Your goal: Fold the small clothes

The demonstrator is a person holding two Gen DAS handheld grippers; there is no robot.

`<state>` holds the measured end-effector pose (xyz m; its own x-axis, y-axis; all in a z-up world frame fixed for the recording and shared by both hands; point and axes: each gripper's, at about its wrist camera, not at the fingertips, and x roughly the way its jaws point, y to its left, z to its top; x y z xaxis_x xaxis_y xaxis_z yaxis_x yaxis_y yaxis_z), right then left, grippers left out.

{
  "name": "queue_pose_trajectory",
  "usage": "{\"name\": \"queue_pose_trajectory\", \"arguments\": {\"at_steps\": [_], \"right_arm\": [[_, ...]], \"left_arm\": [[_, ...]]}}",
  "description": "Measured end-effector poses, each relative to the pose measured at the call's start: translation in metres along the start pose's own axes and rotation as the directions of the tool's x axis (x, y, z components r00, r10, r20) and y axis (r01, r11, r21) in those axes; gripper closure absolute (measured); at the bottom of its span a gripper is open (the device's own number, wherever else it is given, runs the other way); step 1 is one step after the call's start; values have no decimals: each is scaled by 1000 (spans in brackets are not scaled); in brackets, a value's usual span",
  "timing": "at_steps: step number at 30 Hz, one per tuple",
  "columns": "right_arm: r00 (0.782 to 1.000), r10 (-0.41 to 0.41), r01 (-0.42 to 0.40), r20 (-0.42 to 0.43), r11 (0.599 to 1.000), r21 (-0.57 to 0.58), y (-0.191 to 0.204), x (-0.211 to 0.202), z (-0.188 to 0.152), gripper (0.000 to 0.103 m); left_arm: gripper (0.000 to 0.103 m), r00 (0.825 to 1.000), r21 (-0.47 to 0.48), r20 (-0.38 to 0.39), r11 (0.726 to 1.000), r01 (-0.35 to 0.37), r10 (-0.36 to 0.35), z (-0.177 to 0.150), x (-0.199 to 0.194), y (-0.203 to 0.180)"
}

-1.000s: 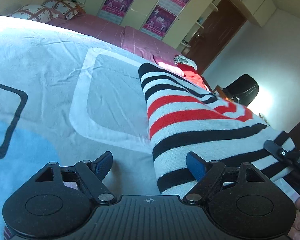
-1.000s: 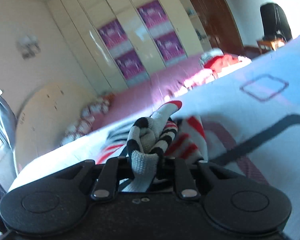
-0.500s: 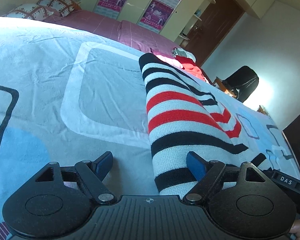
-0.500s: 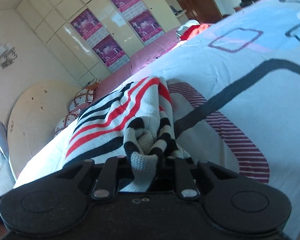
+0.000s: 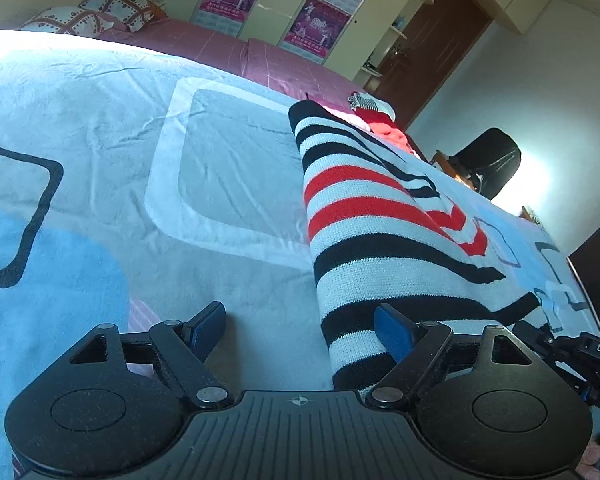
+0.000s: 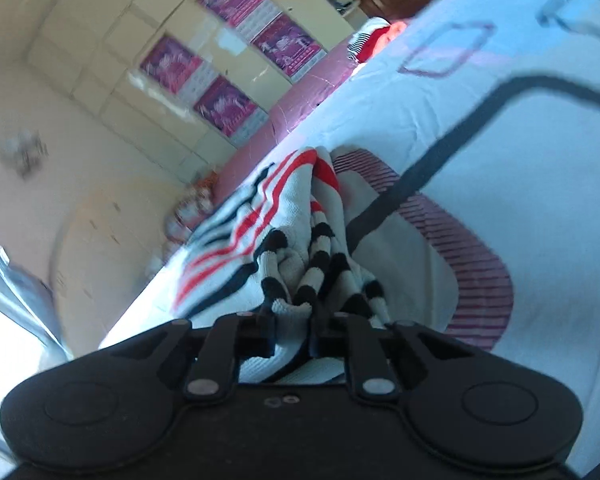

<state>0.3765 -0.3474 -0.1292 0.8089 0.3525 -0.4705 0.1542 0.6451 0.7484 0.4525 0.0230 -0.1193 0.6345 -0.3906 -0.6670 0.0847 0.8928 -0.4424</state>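
Striped knit garment (image 5: 384, 240), in black, white and red bands, lying on the pale patterned bedspread (image 5: 140, 160), one long folded edge running away toward the pink sheet (image 5: 236, 52) and pillows (image 5: 92, 12). Near end bunched and pinched between the pads of the right gripper (image 6: 296, 320), jaws pressed close on a wad of ribbed cloth. Left gripper (image 5: 300, 330) spread wide, blue pads apart, one low over bare bedspread, the other over the garment's near edge, nothing clamped (whether that pad touches the knit: cannot tell).

Just changed: held end carried down from mid-air to low over the bedspread, with the wrist rolled. A second ago the cloth hung up in a knot above the bed; now draped flatter, the folded layer settled along the body of the garment. Probably a fold being laid down, with release and smoothing yet to come. Left side much as before, same wide spread, same spot beside the edge.
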Motion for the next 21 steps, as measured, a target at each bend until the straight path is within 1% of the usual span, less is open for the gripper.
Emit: {"name": "queue_pose_trajectory", "arguments": {"at_steps": [1, 2, 3, 4, 5, 6, 9, 11, 12, 14, 16, 17, 18, 19, 20, 21], "right_arm": [[1000, 18, -17, -10, 997, 69, -12, 3, 0, 88], [999, 38, -30, -38, 983, 180, -33, 10, -2, 89], [995, 88, -71, -49, 956, 285, -54, 17, -4, 91], [988, 150, -127, -39, 927, 353, -67, 18, -5, 91], [985, 169, -145, -35, 920, 364, -70, 14, -3, 86], [987, 158, -141, -21, 931, 337, -66, 8, -1, 81], [995, 87, -94, 52, 987, 131, -35, -17, 7, 81], [994, 64, -63, 90, 998, -16, -10, -22, 14, 83], [993, 66, -56, 100, 994, -97, 3, -21, 16, 84], [994, 48, -21, 96, 965, -261, 28, -11, 20, 86], [995, 23, 15, 93, 921, -390, 45, -1, 20, 88], [995, -21, 62, 93, 884, -464, 51, 5, 19, 89], [993, -73, 112, 95, 847, -520, 53, 12, 17, 96], [984, -153, 175, 87, 811, -558, 50, 22, 13, 102], [969, -240, 232, 65, 783, -576, 44, 33, 11, 103], [973, -225, 219, 61, 796, -564, 36, 33, 11, 103]], "left_arm": [[21, 1000, 12, -4, 1000, -6, 6, 0, 1, -1], [21, 1000, 18, -8, 1000, -7, 7, 1, 2, -1], [21, 1000, 17, -10, 1000, -5, 6, 2, 2, 0], [21, 1000, 11, -11, 1000, -5, 5, 3, 2, 1], [22, 1000, 9, -7, 1000, -11, 11, 4, -1, 1], [22, 1000, 13, 11, 1000, -19, 19, 5, -6, 1], [22, 995, 7, 94, 1000, 28, -29, 13, -23, 1], [22, 990, 30, 130, 998, 53, -57, 19, -28, -9], [25, 987, 48, 140, 997, 66, -72, 22, -28, -15], [31, 982, 80, 144, 991, 108, -118, 24, -25, -28], [31, 982, 115, 128, 986, 125, -139, 22, -17, -43], [31, 984, 138, 116, 984, 117, -133, 19, -12, -49], [31, 989, 162, 94, 982, 96, -112, 16, -5, -55], [31, 996, 183, 42, 981, 68, -77, 11, 6, -58], [31, 1000, 205, -5, 978, 29, -29, 5, 16, -60], [31, 999, 200, -31, 979, 30, -24, -1, 23, -57]]}}
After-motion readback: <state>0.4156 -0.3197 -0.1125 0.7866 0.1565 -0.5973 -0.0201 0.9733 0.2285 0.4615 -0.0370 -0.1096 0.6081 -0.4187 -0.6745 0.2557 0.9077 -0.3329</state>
